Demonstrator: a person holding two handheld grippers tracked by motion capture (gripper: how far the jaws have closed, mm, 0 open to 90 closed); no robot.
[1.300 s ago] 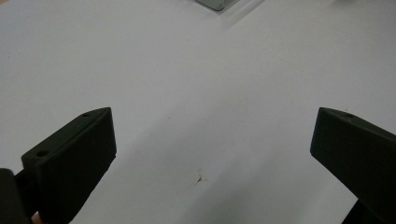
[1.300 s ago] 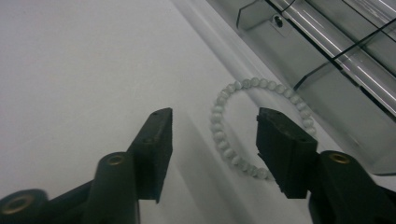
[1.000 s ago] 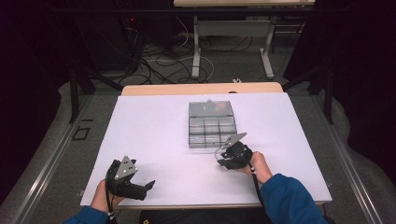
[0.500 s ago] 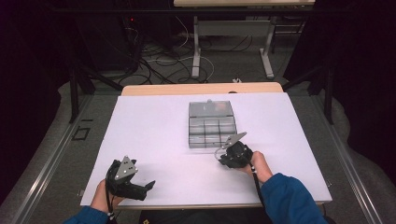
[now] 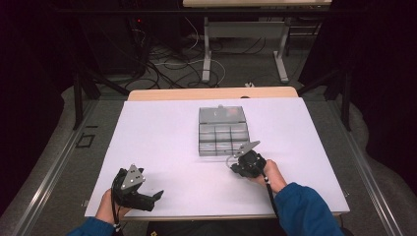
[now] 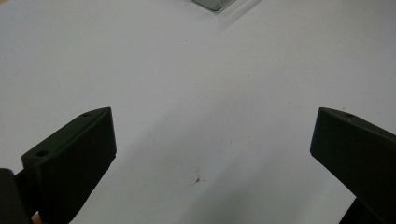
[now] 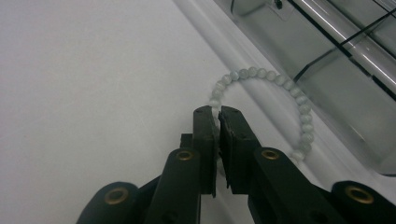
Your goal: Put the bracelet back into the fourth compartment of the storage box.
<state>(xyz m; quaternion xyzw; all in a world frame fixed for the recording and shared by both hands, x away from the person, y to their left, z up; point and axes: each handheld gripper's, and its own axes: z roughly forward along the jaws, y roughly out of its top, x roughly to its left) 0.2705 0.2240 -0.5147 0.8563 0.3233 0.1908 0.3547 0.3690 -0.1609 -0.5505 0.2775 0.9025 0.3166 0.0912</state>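
A bracelet of pale round beads [image 7: 261,73] lies on the white table against the near edge of a clear plastic compartment box [image 7: 336,79]. My right gripper [image 7: 218,112] has just been closing and is now shut on the bracelet's left side, with beads pinched between its pads. From above, that gripper [image 5: 235,167] sits just in front of the box [image 5: 223,132], the bracelet [image 5: 229,160] a small pale loop at its tips. My left gripper [image 5: 155,196] rests near the table's front left edge, its jaws wide open [image 6: 215,126] over bare tabletop.
The white table [image 5: 162,137] has free room left of the box and between the two hands. A corner of the box [image 6: 212,3] shows at the top of the left gripper view. Desk legs and cables stand on the floor behind the table.
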